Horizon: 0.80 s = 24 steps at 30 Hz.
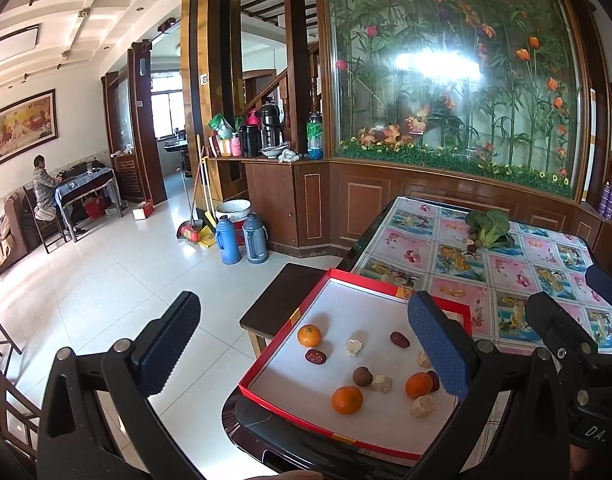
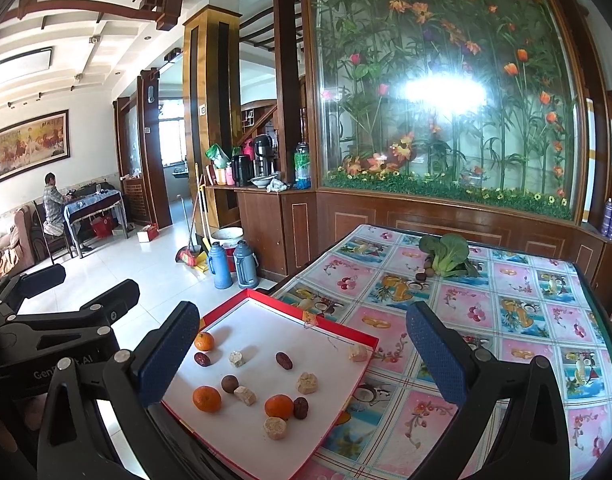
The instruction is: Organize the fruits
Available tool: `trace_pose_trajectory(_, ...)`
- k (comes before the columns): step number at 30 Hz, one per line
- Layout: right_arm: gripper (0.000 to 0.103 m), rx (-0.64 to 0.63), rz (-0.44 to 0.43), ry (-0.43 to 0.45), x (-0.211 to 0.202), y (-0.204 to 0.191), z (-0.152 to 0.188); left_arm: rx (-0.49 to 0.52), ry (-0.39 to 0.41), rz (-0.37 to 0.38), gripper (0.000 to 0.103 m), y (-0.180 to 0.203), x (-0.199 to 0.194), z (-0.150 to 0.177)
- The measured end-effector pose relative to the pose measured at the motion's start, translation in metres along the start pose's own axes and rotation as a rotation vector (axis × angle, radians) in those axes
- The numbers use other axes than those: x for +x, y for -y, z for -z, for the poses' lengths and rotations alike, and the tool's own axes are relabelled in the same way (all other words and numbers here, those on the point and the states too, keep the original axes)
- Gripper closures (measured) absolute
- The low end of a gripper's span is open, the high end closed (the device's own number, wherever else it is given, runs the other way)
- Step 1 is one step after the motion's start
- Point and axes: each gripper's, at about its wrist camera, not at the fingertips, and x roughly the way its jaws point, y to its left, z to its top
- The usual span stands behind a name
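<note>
Left wrist view. Writing: "DA." on the right tool's body at the lower right edge. Left tool [image 1: 306, 344]: raised above the worktop's [image 1: 518, 276] near-left corner, jaws spread wide, nothing held. Red-rimmed tray [image 1: 279, 346] lies below and between its fingers, overhanging the worktop edge. In the tray: three oranges [image 1: 347, 399], dark dates [image 1: 315, 356], a brown round fruit [image 1: 362, 376], pale lumps [image 1: 354, 347]. The right finger [image 1: 438, 344] covers the tray's right side. Greens [image 1: 490, 227] lie well apart at the far end.

Right wrist view. Writing: "Gen… AI", partly hidden, on the left tool's body at left. Right tool [image 2: 303, 356]: raised, jaws wide, empty. Tray [image 2: 338, 330] sits below its left finger [image 2: 167, 356], oranges [image 2: 206, 399] just beside that finger. Greens [image 2: 446, 256] far beyond.
</note>
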Motion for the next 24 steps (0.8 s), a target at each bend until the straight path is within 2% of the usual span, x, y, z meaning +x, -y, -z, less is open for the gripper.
trace_pose_trajectory(24, 0.000, -0.003, -0.004, -0.011, 0.006, -0.004, 0.006, 0.011, -0.007, 0.007, 0.000, 0.004, 0.008, 0.008)
